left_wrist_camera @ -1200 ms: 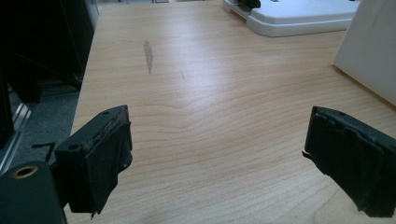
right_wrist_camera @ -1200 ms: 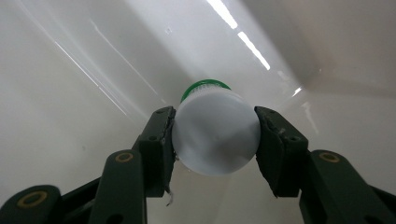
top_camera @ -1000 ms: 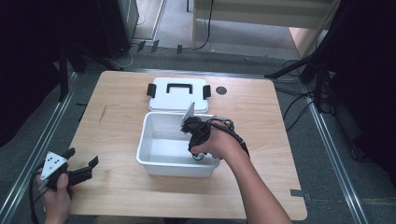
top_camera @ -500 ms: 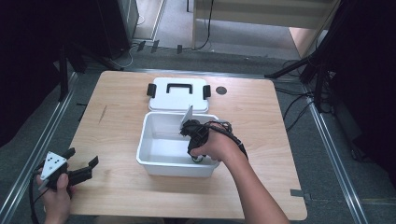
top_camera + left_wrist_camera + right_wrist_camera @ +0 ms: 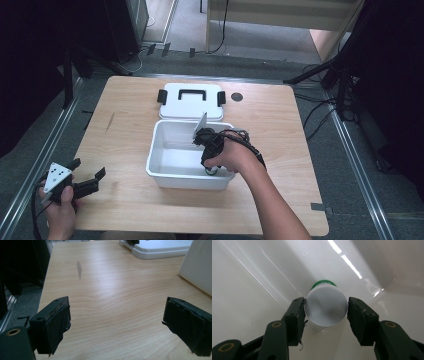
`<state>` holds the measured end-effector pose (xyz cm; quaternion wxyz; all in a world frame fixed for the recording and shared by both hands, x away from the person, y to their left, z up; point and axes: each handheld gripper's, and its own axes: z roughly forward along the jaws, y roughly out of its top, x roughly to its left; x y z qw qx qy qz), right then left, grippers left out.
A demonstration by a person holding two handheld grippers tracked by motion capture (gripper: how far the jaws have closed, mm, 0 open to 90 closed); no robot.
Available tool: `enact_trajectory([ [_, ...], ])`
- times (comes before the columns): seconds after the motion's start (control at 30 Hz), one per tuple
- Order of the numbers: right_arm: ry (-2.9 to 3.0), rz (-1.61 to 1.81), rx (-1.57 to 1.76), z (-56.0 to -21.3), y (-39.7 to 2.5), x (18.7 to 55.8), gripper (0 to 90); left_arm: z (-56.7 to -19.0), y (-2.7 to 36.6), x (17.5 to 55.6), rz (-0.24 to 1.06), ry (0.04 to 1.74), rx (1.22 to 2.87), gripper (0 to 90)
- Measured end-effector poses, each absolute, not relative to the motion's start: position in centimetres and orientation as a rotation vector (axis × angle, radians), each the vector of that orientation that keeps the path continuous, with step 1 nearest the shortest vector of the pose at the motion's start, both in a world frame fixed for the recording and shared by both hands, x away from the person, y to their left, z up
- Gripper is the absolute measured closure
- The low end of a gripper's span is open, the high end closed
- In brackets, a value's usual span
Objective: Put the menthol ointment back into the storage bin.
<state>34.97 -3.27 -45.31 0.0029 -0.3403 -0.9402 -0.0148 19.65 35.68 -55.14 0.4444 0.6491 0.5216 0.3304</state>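
Pale wooden table [image 5: 125, 130], white bin [image 5: 165, 172] at its middle, lid [image 5: 190, 102] flat behind it.

Inside the bin, my right gripper [image 5: 326, 308] has its jaws closed against both sides of a small white bottle [image 5: 326, 305] with a green cap; I can read no label or writing on it. My left gripper [image 5: 116, 325] hangs wide open over bare wood, holding nothing.

bin walls [image 5: 165, 176] hem right gripper [image 5: 326, 308]; lid [image 5: 191, 99] behind
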Motion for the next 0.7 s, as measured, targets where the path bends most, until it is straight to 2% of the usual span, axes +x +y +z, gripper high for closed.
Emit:
enact_trajectory([
  [0.23,-2.974,-0.037,-1.016,-43.8,-3.4,34.5,37.1,-55.1,35.7,19.7,0.819,1.293,1.610,8.2],
  [0.7,-3.015,-0.111,-1.029,-39.3,-3.5,34.5,30.9,-55.1,35.7,19.7,0.817,1.294,1.605,8.2],
])
